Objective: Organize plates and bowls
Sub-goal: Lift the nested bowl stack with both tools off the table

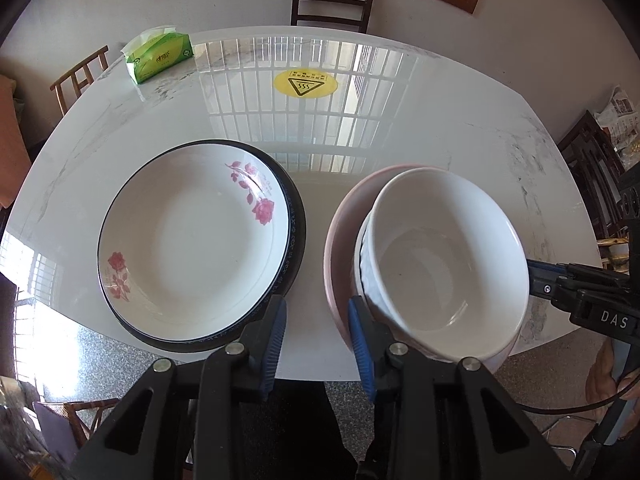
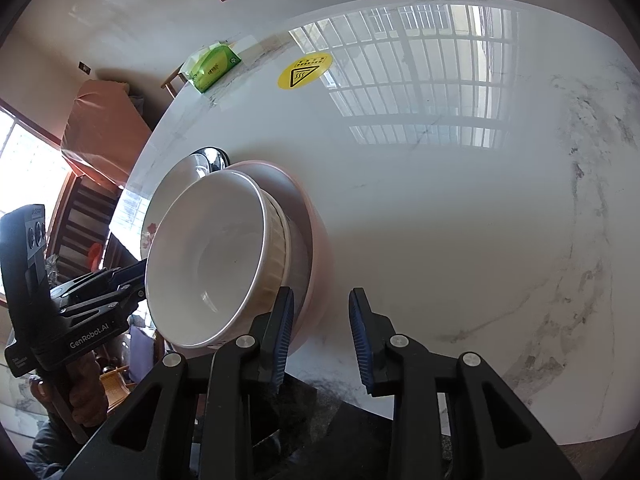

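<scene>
A white rose-patterned plate [image 1: 192, 240] lies stacked on a dark-rimmed plate [image 1: 296, 220] at the table's front left. To its right, a white bowl [image 1: 448, 260] sits nested in a ribbed white bowl [image 1: 362, 268] on a pink plate [image 1: 338, 240]. My left gripper [image 1: 318, 344] is open and empty, over the gap between the two stacks. My right gripper [image 2: 320, 336] is open and empty, just right of the bowl stack [image 2: 216, 260] and pink plate [image 2: 316, 232]. In the left wrist view the right gripper [image 1: 532, 270] reaches the bowl's right side.
The white marble table [image 1: 400, 132] carries a green tissue pack [image 1: 158, 56] at the far left and a yellow warning sticker [image 1: 305, 83] near the middle. Wooden chairs [image 1: 332, 0] stand around it. The table's front edge is just under both grippers.
</scene>
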`<action>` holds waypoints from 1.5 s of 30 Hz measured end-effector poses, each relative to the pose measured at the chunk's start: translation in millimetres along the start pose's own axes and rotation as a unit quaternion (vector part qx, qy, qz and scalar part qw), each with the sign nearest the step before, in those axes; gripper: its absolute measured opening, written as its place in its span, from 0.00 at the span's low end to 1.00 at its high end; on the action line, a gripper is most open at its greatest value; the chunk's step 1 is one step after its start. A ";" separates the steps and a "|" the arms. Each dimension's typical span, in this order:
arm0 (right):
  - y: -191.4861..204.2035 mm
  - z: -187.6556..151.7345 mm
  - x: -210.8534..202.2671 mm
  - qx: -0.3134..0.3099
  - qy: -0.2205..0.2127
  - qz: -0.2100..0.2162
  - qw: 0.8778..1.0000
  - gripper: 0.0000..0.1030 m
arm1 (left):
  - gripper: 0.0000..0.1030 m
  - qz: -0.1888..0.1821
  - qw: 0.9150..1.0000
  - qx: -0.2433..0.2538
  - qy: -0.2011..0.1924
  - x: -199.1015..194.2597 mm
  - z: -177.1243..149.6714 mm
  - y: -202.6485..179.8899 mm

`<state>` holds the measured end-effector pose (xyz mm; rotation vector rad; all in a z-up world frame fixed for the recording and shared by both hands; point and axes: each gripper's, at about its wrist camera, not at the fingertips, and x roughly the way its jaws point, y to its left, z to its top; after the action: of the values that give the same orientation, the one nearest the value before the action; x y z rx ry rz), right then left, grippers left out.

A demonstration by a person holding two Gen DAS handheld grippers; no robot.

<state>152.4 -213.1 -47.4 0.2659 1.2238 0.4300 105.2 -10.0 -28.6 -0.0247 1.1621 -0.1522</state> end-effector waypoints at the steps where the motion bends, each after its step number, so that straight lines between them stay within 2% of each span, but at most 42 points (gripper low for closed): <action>1: 1.3 0.2 0.1 -0.002 0.000 -0.003 1.000 0.27 | 0.32 0.000 1.000 -0.001 -0.001 1.3 0.2 -0.8; 10: 10.0 2.2 0.3 -0.021 0.020 -0.021 0.999 0.27 | 0.35 0.025 0.999 0.015 -0.015 5.0 0.1 -3.5; 15: 12.8 7.8 2.0 -0.026 0.024 -0.042 0.998 0.31 | 0.35 0.037 0.999 0.023 -0.020 5.9 1.4 -6.4; 20: 14.4 11.2 3.5 -0.038 0.024 -0.052 0.998 0.31 | 0.35 0.036 0.999 0.026 -0.024 7.2 3.2 -4.1; 23: 13.4 11.2 3.8 -0.043 0.026 -0.044 0.998 0.25 | 0.35 0.037 0.998 0.028 -0.029 7.5 3.7 -4.1; 30: 15.9 12.2 4.5 -0.042 0.031 -0.040 0.998 0.21 | 0.34 0.025 0.999 0.027 -0.025 8.2 5.1 -2.2; 37: 15.1 20.4 0.6 -0.027 0.035 -0.031 0.999 0.21 | 0.34 0.015 0.999 0.030 -0.016 12.5 3.8 -4.0; 42: 14.0 23.7 1.9 -0.025 0.036 -0.043 0.998 0.21 | 0.35 0.009 1.000 0.018 -0.011 14.0 4.4 -0.4; 45: 9.6 26.0 10.6 -0.019 0.050 -0.045 0.998 0.23 | 0.35 0.007 1.000 0.007 -0.016 14.6 5.7 3.2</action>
<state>178.3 -198.9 -43.9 0.1564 1.3191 0.3920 116.4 -9.0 -39.9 -0.0068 1.1286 -0.1475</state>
